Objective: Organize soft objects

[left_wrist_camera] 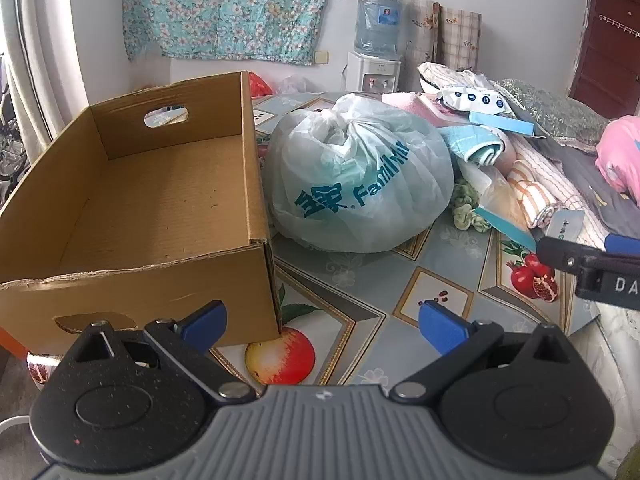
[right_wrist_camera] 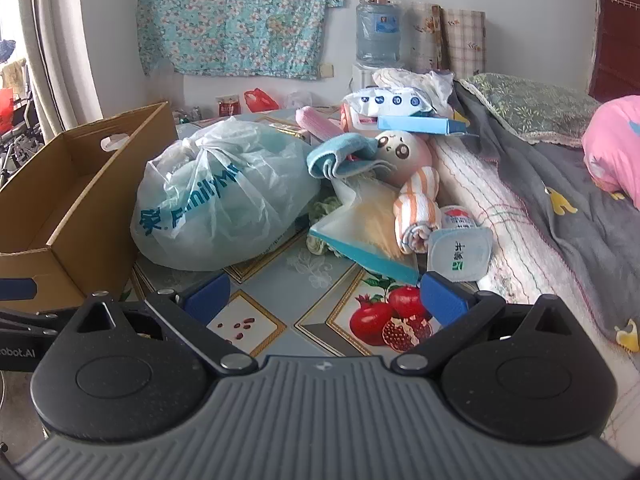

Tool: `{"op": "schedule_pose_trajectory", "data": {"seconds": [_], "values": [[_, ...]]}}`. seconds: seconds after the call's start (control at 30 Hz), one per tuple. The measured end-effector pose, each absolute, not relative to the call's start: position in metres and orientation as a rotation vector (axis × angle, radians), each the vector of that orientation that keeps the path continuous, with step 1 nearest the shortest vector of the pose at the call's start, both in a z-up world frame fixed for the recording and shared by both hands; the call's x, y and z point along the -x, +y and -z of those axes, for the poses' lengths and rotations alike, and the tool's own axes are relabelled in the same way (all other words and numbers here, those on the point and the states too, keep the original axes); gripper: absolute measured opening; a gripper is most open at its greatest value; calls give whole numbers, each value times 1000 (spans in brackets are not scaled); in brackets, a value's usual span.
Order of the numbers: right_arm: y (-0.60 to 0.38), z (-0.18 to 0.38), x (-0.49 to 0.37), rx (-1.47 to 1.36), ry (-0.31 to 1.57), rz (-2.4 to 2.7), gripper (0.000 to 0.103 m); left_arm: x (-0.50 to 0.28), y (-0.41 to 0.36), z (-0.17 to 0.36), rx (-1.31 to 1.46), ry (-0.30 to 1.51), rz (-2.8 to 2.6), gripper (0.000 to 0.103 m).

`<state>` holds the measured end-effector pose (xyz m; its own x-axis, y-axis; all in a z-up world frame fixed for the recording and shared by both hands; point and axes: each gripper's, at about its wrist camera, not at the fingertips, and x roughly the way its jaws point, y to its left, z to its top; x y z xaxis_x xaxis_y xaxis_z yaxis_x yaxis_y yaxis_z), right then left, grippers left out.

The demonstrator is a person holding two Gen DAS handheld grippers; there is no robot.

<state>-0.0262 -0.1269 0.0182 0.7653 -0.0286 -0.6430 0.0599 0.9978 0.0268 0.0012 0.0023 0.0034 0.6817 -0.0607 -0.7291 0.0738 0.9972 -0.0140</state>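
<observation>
An empty cardboard box [left_wrist_camera: 132,200] [right_wrist_camera: 60,208] stands at the table's left. Beside it lies a tied pale plastic bag [left_wrist_camera: 356,176] [right_wrist_camera: 224,196] stuffed full. Right of the bag is a heap of soft things: a rolled blue towel [right_wrist_camera: 340,156], a pink plush doll [right_wrist_camera: 404,152], an orange-striped rolled towel [right_wrist_camera: 416,212] [left_wrist_camera: 532,196], a green scrunchie [left_wrist_camera: 466,208]. My left gripper [left_wrist_camera: 322,326] hovers open over the table in front of the box's near right corner, nothing between its fingers. My right gripper [right_wrist_camera: 326,300] is open too, short of the heap, holding nothing.
A clear pouch with a blue edge [right_wrist_camera: 368,236], a sealed cup [right_wrist_camera: 460,252], a wipes pack [right_wrist_camera: 388,102] and a blue flat box [right_wrist_camera: 420,124] lie in the heap. A bed with a grey quilt [right_wrist_camera: 560,208] borders the table's right. A water dispenser [left_wrist_camera: 376,40] stands behind.
</observation>
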Motion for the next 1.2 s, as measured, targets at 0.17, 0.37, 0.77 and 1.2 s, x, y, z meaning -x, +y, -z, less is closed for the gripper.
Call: {"op": "schedule_pose_trajectory", "data": {"seconds": [0.17,0.37,0.77,1.2], "values": [[-126,-22,24,-37,691,54,102,-2,5,-5,-15,808,73,103],[-126,-22,22,-26,691,58,102,-6,5,-4,-24,810,66,103],[-123,-19,17,-21,699,50,102,-7,10,-4,-13,813,46,103],[-120,-20,13,-24,701,40,102,-8,14,-3,-5,817,30,103]]}}
